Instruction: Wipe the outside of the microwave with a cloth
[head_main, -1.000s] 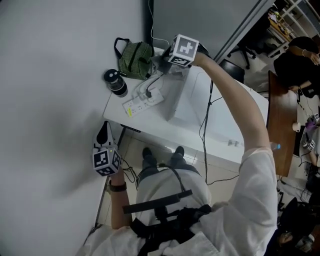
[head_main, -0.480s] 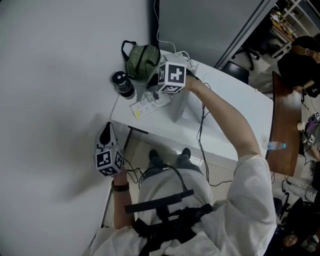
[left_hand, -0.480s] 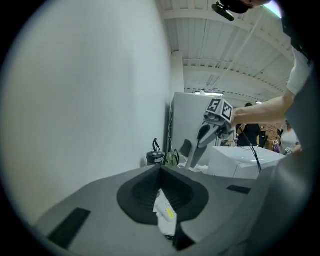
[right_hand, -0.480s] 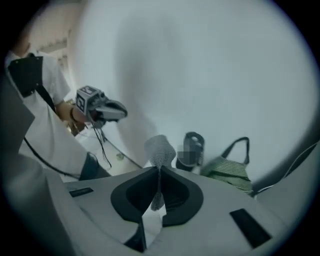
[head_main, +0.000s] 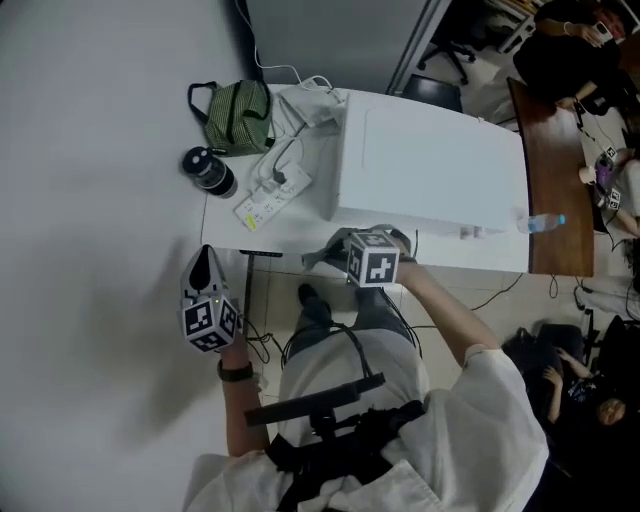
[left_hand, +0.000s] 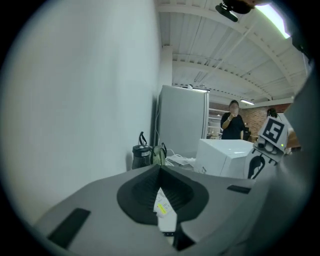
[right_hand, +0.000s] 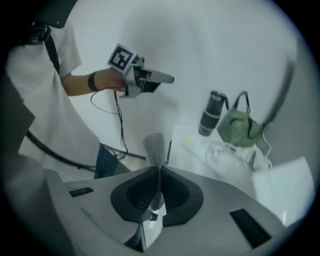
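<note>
The white microwave (head_main: 430, 165) stands on a white table (head_main: 300, 235); it also shows in the left gripper view (left_hand: 225, 157). My right gripper (head_main: 338, 256) is held off the table's near edge, in front of the microwave, clear of it. It is shut on a grey cloth (head_main: 318, 259), and a strip of that cloth (right_hand: 155, 146) sticks out past the closed jaws (right_hand: 159, 169). My left gripper (head_main: 205, 264) hangs to the left of the table beside the wall, away from the microwave. Its jaws (left_hand: 160, 169) are shut with nothing in them.
On the table left of the microwave lie a green bag (head_main: 238, 115), a dark bottle (head_main: 205, 170) and a white power strip (head_main: 272, 197) with cables. A plastic water bottle (head_main: 540, 222) lies at the right end. A brown desk (head_main: 560, 170) and people are beyond.
My right gripper has drawn back with the cloth from the microwave's far left corner to the table's near edge. The left gripper has stayed put.
</note>
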